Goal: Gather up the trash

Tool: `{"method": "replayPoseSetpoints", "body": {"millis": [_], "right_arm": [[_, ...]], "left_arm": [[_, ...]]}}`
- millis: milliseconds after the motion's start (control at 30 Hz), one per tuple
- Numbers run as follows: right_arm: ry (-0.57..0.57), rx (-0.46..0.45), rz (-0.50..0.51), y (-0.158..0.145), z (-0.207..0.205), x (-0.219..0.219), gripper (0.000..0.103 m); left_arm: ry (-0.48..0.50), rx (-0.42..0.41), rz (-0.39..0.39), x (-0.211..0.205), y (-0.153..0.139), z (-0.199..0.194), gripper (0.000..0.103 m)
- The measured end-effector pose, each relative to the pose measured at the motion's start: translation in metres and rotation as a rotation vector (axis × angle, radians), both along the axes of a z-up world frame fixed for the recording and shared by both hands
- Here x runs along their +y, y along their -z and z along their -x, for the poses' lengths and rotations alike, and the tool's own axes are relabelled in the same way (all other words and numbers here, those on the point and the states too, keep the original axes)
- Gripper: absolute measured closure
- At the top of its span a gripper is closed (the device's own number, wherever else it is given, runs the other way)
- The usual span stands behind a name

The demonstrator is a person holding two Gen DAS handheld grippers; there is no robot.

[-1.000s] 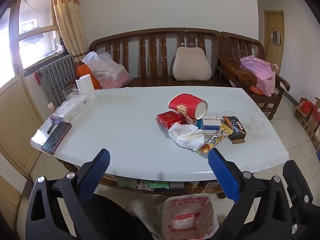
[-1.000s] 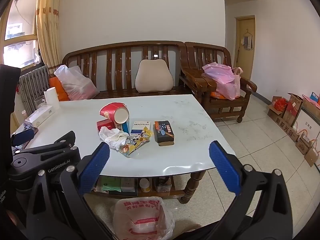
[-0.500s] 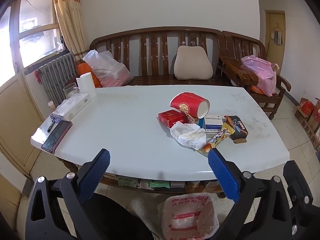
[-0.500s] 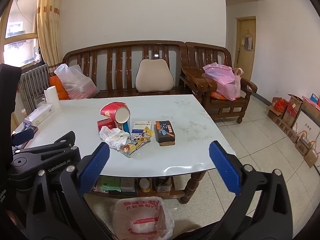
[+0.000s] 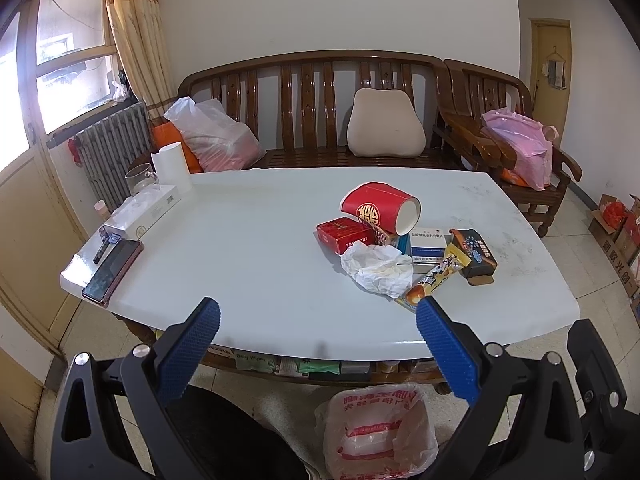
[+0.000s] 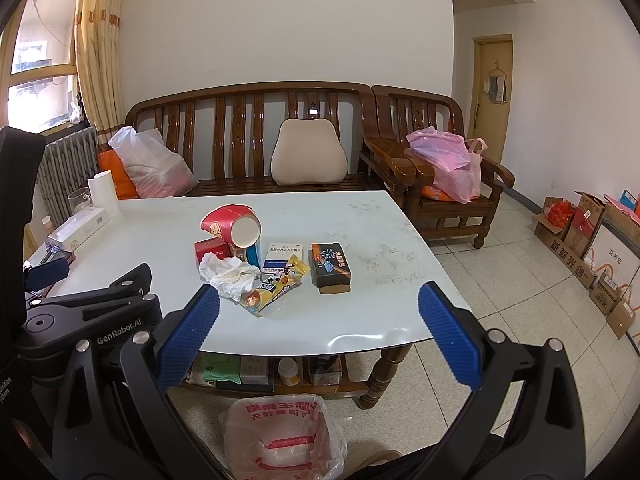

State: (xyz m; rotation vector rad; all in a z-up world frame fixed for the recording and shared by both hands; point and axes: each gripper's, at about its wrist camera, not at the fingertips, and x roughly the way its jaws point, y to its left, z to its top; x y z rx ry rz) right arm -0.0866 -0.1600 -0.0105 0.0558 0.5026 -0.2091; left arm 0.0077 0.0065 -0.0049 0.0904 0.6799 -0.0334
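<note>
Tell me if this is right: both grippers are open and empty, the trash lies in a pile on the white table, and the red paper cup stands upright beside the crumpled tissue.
Not quite. The red paper cup lies on its side, mouth towards the camera, as the left wrist view shows. The rest holds: left gripper and right gripper are open and empty, and the trash, with the crumpled tissue, is piled on the white table.

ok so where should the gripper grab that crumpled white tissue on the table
Pinch the raised crumpled ridge of the tissue from above, fingers straddling its top folds. It lies loose and heaped at the near edge of the pile, so the right gripper has clear access.
</note>
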Motion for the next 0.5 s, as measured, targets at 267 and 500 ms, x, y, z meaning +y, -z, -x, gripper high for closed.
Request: {"method": "replayPoseSetpoints", "body": {"millis": [267, 500], "right_arm": [[-0.001, -0.001, 0.003, 0.0029, -0.0013, -0.0007, 0.005], [-0.006, -0.004, 0.003, 0.0004, -0.0019, -0.0022, 0.005]], "left_arm": [[0.006, 0.010, 0.002, 0.0017, -0.0020, -0.0010, 0.007], [0.008, 0.039, 0.009, 0.0029, -0.0008, -0.0040, 0.007]]}}
